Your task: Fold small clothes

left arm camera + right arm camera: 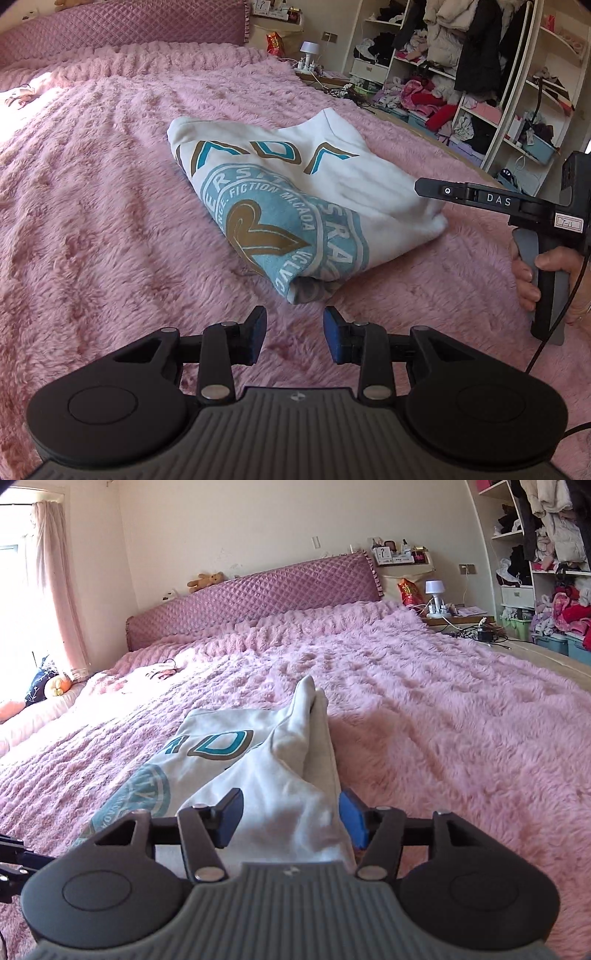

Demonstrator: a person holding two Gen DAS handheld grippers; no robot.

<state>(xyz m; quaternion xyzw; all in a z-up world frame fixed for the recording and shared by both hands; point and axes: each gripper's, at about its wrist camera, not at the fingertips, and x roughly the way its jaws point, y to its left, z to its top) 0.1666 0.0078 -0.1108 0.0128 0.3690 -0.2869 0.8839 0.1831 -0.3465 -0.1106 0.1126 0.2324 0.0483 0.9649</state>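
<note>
A white sweatshirt point(295, 199) with blue and gold print lies folded into a compact bundle on the pink fluffy bedspread point(92, 221). My left gripper point(294, 334) is open and empty, just short of the bundle's near end. My right gripper point(291, 818) is open, its jaws standing either side of the sweatshirt's point(280, 775) white folded edge without pinching it. In the left wrist view the right gripper point(421, 186) reaches in from the right over the bundle's right edge, held by a hand point(528, 273).
A quilted purple headboard point(258, 602) is at the far end of the bed. A nightstand with a lamp point(434, 590) and cables stands at the bed's right side. Open shelves point(480, 74) full of clothes fill the right wall. A window with curtain point(44, 590) is at left.
</note>
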